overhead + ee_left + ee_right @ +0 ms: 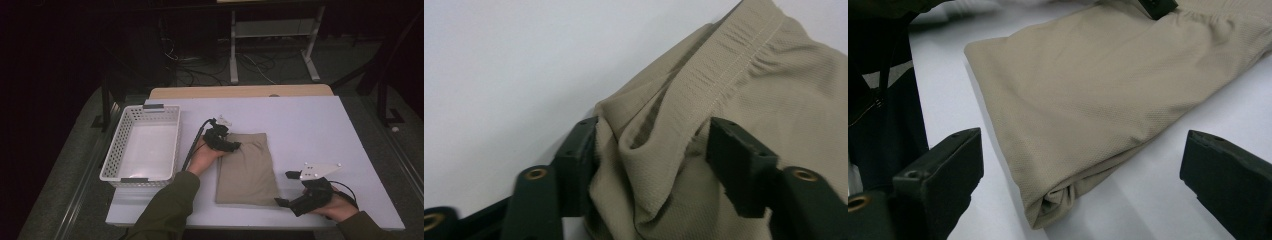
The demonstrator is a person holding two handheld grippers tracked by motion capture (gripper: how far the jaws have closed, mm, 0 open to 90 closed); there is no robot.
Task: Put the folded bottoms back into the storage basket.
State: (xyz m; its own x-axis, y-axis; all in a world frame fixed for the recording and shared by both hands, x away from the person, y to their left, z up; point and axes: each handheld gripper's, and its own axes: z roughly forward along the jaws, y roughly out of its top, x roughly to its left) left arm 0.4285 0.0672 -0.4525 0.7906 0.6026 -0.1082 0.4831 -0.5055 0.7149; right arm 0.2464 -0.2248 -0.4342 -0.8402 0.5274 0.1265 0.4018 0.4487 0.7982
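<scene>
A folded beige cloth point(247, 170) lies flat on the white table point(310, 125). My left gripper point(231, 146) sits at the cloth's far left corner. In the left gripper view its two black jaws point(654, 135) press from both sides on a bunched ridge of the hemmed cloth point(774, 85). My right gripper point(284, 188) rests by the cloth's near right corner. Its jaws point(1080, 150) stand wide apart, open, with the folded corner of the cloth point(1088, 85) lying between them untouched.
A white perforated basket point(112, 155) with nothing in it stands on the table's left side. The person's olive sleeve point(165, 205) comes in from the bottom. Beyond the table's far edge are cables and a desk frame point(272, 30) on the floor.
</scene>
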